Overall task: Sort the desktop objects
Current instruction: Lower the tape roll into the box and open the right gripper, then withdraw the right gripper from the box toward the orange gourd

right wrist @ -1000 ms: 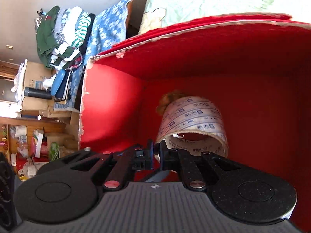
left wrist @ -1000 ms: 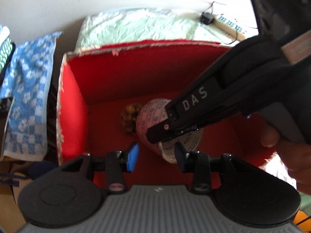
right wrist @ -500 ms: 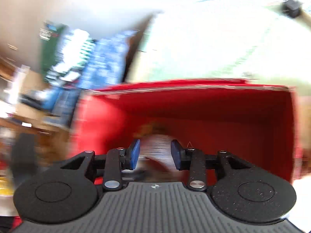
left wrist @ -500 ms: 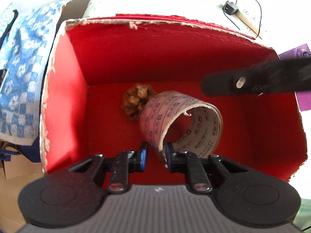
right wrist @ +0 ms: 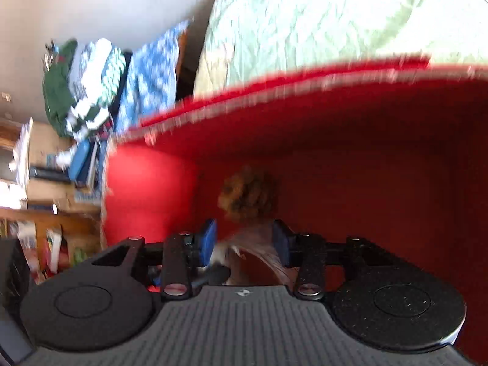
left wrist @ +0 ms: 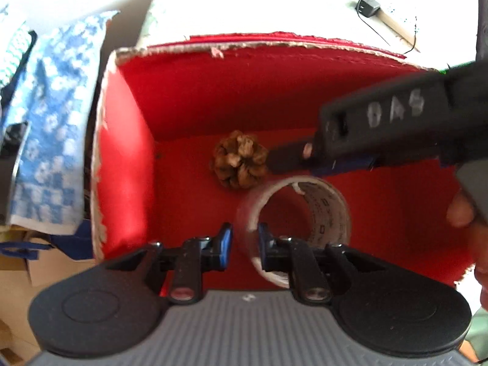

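Observation:
A red box holds a brown pine cone and a roll of tape. My left gripper straddles the roll's near left wall with a small gap on each side. My right gripper is open, and the blurred pine cone lies just beyond its fingertips with the roll under them. In the left wrist view the right gripper reaches in from the right, its tip beside the pine cone.
A blue patterned towel hangs left of the box. A pale green quilt lies behind it. A charger and cable lie at the far right. Folded clothes and cardboard boxes are stacked at the left.
My right gripper opened and came back down into the box next to the pine cone. The tape roll tipped from tilted to lying more flat; my left fingers have spread slightly around its wall.

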